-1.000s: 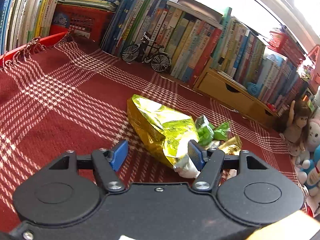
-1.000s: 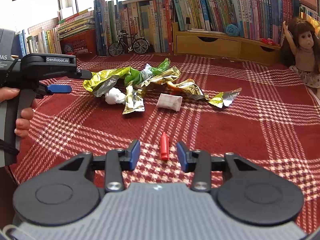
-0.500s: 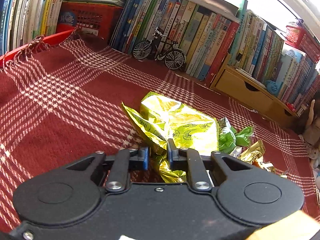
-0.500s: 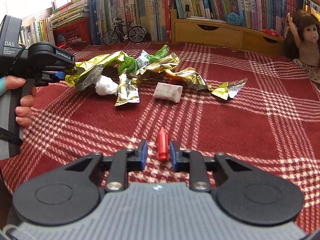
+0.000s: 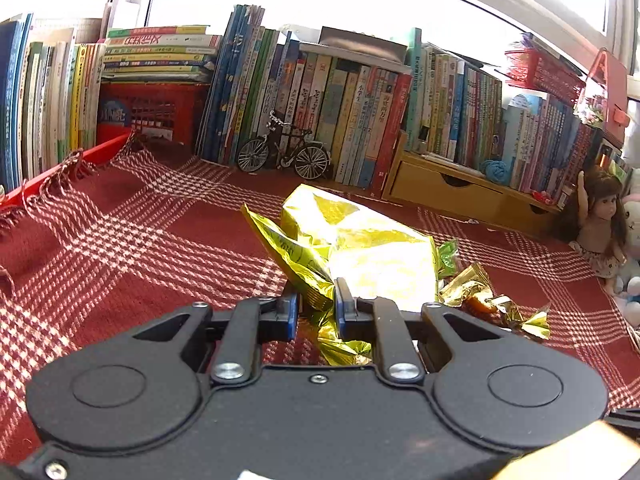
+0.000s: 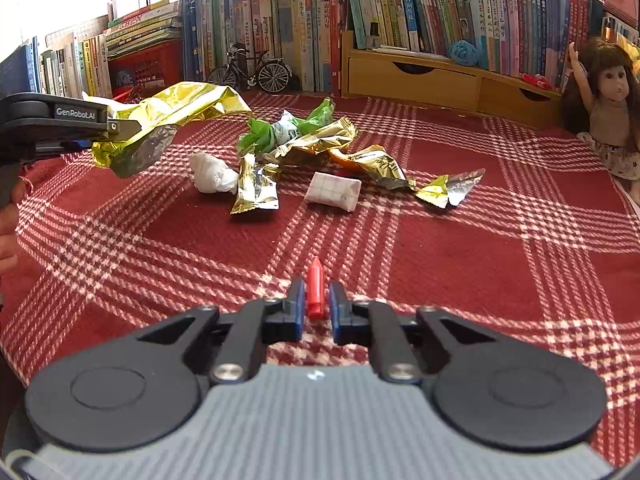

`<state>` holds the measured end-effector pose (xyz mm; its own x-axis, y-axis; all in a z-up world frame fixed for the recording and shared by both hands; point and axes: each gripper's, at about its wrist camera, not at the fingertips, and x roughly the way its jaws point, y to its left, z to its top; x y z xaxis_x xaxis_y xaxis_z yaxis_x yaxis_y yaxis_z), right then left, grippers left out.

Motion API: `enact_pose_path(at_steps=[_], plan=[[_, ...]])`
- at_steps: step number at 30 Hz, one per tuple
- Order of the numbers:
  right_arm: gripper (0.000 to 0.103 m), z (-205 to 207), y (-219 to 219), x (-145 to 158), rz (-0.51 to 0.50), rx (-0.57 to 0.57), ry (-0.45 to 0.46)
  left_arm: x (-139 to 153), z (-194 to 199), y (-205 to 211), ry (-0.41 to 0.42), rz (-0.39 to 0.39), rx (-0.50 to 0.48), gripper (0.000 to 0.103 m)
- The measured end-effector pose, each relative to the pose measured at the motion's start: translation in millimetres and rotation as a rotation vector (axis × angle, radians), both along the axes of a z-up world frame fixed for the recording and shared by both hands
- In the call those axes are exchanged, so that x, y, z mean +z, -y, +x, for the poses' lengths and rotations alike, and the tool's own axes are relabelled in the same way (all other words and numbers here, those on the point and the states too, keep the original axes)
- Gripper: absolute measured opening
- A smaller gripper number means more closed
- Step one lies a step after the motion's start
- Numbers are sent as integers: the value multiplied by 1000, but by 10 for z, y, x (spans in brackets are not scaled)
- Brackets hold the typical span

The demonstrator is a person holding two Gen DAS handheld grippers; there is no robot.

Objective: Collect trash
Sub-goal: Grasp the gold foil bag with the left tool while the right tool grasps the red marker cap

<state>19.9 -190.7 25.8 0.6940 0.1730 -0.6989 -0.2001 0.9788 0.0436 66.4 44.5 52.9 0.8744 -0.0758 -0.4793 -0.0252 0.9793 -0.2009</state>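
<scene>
We have the large crumpled gold foil snack bag (image 6: 160,128) clamped at its near edge in the jaws of the left gripper (image 5: 316,312), and in the right wrist view it hangs clear of the red-and-white plaid cloth (image 6: 460,248) that covers the desk. The rest of the trash lies in a loose heap beyond: a green plastic wrapper (image 6: 276,128), a white wad of tissue (image 6: 212,174), a flat gold sachet (image 6: 256,190), a white gridded packet (image 6: 334,192), a long gold-and-orange wrapper (image 6: 368,162) and a small gold-and-silver scrap (image 6: 448,190).

What the coming move turns on is the small red pointed cap (image 6: 315,288) in front of our right gripper (image 6: 314,306). It lies on the cloth directly between the blue pads, its long axis running straight away from us along the fingers, tip pointing toward the heap. The right jaws have just been opening a little, and thin gaps show on both sides of the cap, so we judge it straddled but not pinched. The right hand is plainly the nearer one for it; the left is busy with the bag, well apart at the far left. A straight squeeze across the cap's narrow width should take it, though so small and round a piece could roll or squirt forward
</scene>
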Motion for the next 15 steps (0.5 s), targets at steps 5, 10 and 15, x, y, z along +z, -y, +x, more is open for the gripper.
enact_pose_path(at_steps=[5,10,15], plan=[[39,72,-129,-82,-56,18,3,44,-194,62,27,37,-46,17],[17,109,-199,-133,-90,26,8,59,-354,125,52,78,-82,17],[14,18,-165,-71,-89,16,34,93,-517,159,81,93,-121,17]])
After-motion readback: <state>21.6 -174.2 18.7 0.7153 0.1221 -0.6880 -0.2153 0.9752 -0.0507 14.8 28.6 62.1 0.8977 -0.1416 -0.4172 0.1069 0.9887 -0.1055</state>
